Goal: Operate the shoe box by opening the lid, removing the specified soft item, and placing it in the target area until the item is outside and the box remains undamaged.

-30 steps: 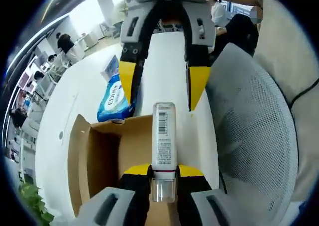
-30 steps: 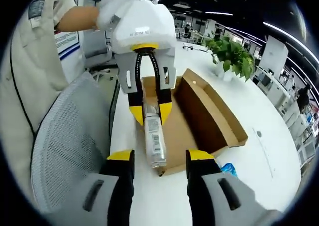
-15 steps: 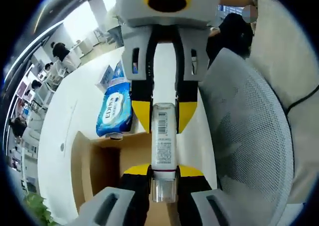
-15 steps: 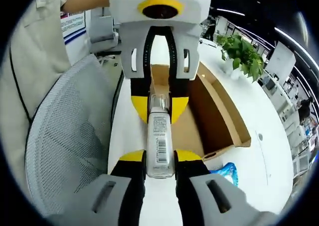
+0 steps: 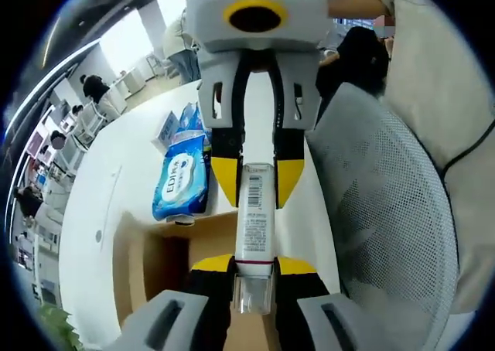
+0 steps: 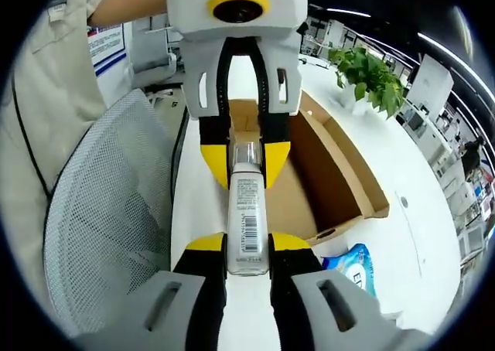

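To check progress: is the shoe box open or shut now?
Open: the shoe box shows its bare brown inside, its lid flap raised at the far side.

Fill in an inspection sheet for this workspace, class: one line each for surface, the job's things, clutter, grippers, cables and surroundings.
Surface: white table, largely bare.
Job's things: cardboard shoe box open on the table; tube with barcode label held above it.
Clutter: blue tissue pack beside the box.
Grippers: left gripper shut on the tube's capped end; right gripper shut on its other end, facing each other.
Cables: black cable on the person's clothing.
Surroundings: mesh chair, potted plant, office desks with people behind.
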`<state>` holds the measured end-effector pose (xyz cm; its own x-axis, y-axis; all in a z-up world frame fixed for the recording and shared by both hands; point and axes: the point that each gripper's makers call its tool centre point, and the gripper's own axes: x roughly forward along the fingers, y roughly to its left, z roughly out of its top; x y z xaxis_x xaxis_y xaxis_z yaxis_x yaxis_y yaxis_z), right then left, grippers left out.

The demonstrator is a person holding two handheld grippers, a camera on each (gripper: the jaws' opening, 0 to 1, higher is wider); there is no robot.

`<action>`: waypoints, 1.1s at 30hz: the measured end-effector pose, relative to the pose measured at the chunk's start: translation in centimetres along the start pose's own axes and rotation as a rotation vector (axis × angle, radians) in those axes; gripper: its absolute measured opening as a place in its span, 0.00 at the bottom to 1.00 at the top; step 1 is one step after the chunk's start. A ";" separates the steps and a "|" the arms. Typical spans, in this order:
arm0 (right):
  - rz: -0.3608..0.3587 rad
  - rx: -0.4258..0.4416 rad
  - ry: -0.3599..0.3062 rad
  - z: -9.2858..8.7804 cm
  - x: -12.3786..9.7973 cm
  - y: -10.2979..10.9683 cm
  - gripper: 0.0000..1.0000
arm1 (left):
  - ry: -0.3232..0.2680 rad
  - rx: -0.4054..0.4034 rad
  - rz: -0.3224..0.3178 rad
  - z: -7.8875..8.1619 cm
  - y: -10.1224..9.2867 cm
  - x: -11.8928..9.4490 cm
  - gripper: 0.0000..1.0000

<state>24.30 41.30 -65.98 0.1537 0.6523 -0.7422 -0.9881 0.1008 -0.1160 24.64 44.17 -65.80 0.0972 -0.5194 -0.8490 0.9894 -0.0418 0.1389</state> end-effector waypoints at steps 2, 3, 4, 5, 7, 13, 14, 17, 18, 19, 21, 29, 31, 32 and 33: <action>-0.006 -0.010 0.008 -0.2 -0.1 -0.1 0.16 | -0.029 0.001 0.019 0.3 0.4 -0.3 0.23; -0.007 -0.011 0.011 -0.3 -0.1 -0.1 0.16 | -0.045 -0.005 0.034 0.4 0.8 -0.5 0.27; -0.008 -0.008 0.011 -0.4 -0.1 -0.1 0.16 | -0.054 -0.012 0.047 0.4 1.2 -0.6 0.30; -0.009 -0.005 0.009 -0.5 -0.1 -0.1 0.16 | -0.063 -0.022 0.054 0.4 1.4 -0.7 0.31; -0.014 -0.002 0.008 -0.6 -0.2 -0.2 0.16 | -0.079 -0.049 0.066 0.1 1.8 -1.1 0.29; -0.030 0.007 -0.005 -0.6 -0.7 -0.6 0.16 | -0.091 -0.104 0.087 -1.0 2.0 -1.6 0.31; -0.028 0.014 -0.008 -0.5 -0.9 -0.6 0.16 | -0.088 -0.117 0.092 -1.3 1.9 -1.6 0.31; -0.040 0.025 -0.030 -0.2 -1.4 -1.0 0.16 | -0.083 -0.133 0.096 -2.0 1.9 -1.5 0.32; -0.043 0.026 -0.036 -0.1 -1.6 -1.1 0.16 | -0.085 -0.151 0.097 -2.3 1.8 -1.5 0.32; -0.045 0.024 -0.044 0.1 -1.7 -1.2 0.16 | -0.087 -0.162 0.098 -2.5 1.9 -1.4 0.33; -0.052 0.017 -0.054 0.4 -2.1 -1.3 0.16 | -0.091 -0.176 0.096 -2.9 1.8 -1.2 0.33; -0.051 0.013 -0.107 1.8 -2.9 -1.2 0.16 | -0.151 -0.245 0.082 -2.7 1.7 -0.5 0.32; -0.054 0.009 -0.120 2.0 -3.0 -1.2 0.16 | -0.173 -0.252 0.076 -2.4 1.7 -0.5 0.30; -0.056 0.013 -0.126 2.1 -3.0 -1.2 0.16 | -0.192 -0.263 0.074 -2.2 1.7 -0.6 0.29; -0.057 0.012 -0.131 2.2 -3.0 -1.2 0.16 | -0.219 -0.278 0.073 -1.8 1.8 -0.7 0.28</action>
<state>25.02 40.90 -62.17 0.2087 0.7380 -0.6417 -0.9779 0.1492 -0.1465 26.52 46.04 -65.87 0.1728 -0.6843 -0.7084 0.9751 0.2204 0.0250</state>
